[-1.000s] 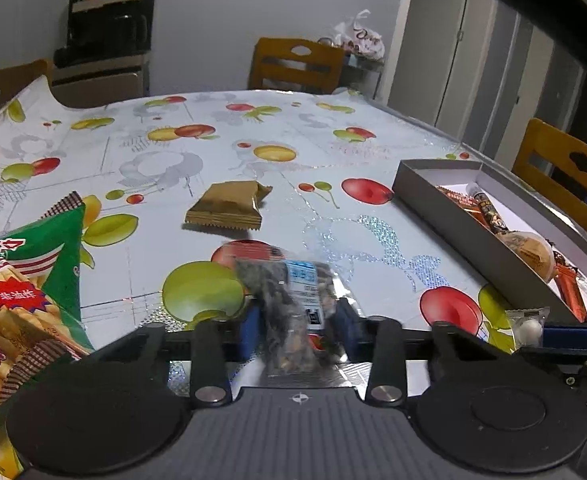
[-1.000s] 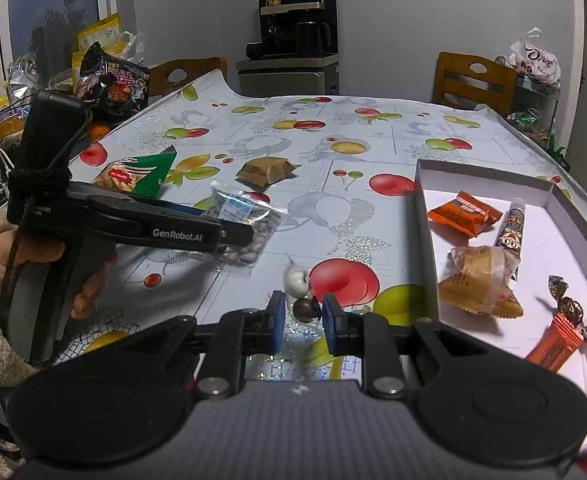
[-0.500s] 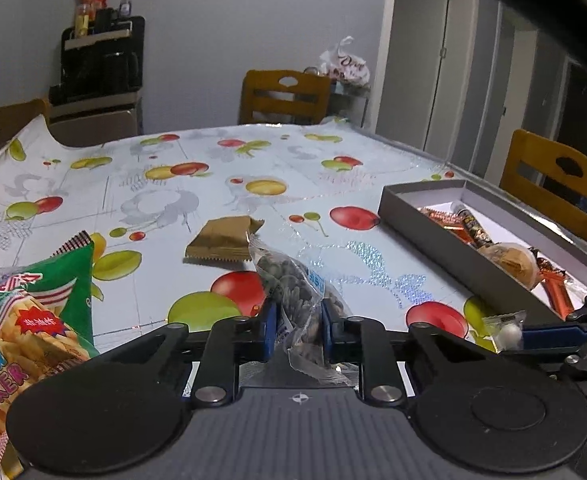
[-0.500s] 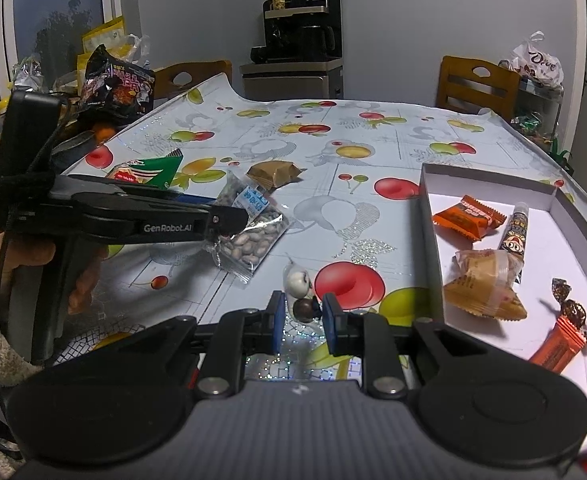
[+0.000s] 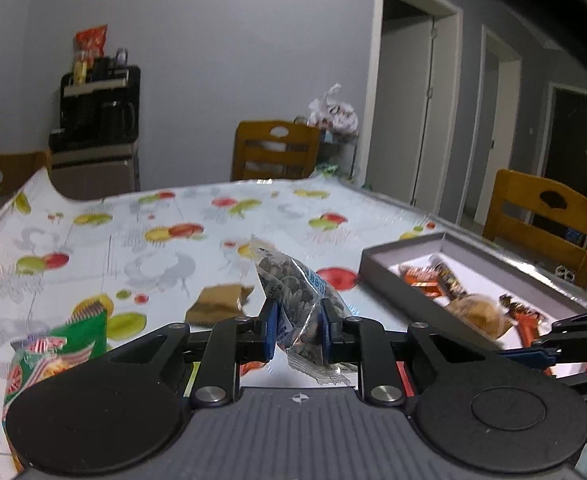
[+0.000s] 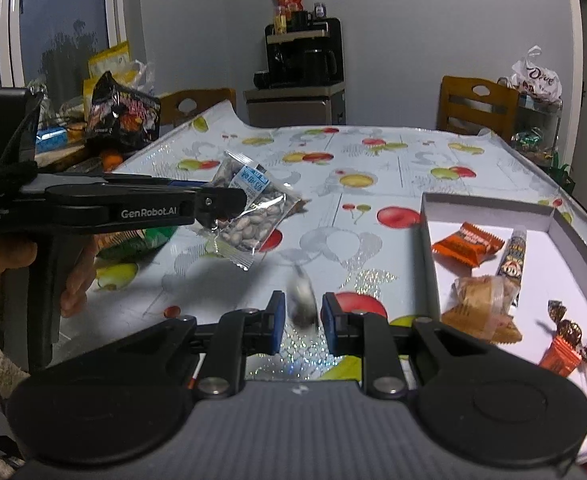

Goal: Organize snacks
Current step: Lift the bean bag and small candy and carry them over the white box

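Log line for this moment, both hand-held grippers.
left hand-held gripper: shut on nut packet, off table | right hand-held gripper: shut on small wrapped candy | box: beside

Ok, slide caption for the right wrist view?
Left gripper lifts a clear nut packet while right gripper pinches a small candy beside the tray.

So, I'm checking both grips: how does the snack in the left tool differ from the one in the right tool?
The nut packet in the left tool is a flat, clear bag, far larger than the small wrapped candy in the right tool, which is blurred. Both are pinched between shut pads, off the table.
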`<state>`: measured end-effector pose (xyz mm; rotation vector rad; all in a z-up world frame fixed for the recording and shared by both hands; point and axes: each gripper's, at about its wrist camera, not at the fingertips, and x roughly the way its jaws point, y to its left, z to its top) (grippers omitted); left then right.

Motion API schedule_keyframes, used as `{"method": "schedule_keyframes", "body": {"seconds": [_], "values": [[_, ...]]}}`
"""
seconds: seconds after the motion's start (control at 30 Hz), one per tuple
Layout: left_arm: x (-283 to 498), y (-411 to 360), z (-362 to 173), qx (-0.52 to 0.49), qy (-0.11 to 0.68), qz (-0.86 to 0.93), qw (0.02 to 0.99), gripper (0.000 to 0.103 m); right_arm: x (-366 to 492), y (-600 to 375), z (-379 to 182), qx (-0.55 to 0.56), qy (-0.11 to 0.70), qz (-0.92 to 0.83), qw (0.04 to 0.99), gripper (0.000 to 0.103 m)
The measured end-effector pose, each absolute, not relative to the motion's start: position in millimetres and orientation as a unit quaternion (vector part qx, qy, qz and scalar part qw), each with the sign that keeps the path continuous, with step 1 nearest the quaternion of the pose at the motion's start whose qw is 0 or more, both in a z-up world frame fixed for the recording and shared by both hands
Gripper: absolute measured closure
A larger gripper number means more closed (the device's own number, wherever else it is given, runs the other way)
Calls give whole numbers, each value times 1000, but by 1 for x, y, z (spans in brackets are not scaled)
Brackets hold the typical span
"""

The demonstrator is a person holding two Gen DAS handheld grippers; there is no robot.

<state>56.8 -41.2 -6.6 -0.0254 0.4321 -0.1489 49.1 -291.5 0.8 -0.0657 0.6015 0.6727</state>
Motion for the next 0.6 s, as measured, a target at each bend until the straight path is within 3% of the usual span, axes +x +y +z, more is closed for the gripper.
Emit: {"method": "schedule_keyframes", "body": {"seconds": [0.4,0.6], "values": [[49,-59,4,-4,199,-99,975,80,47,-286,-12,-99,310,317,891,83],[47,-60,2,-5,201,-100,975,80,52,-274,-23,-108,324,312,887,65]]}}
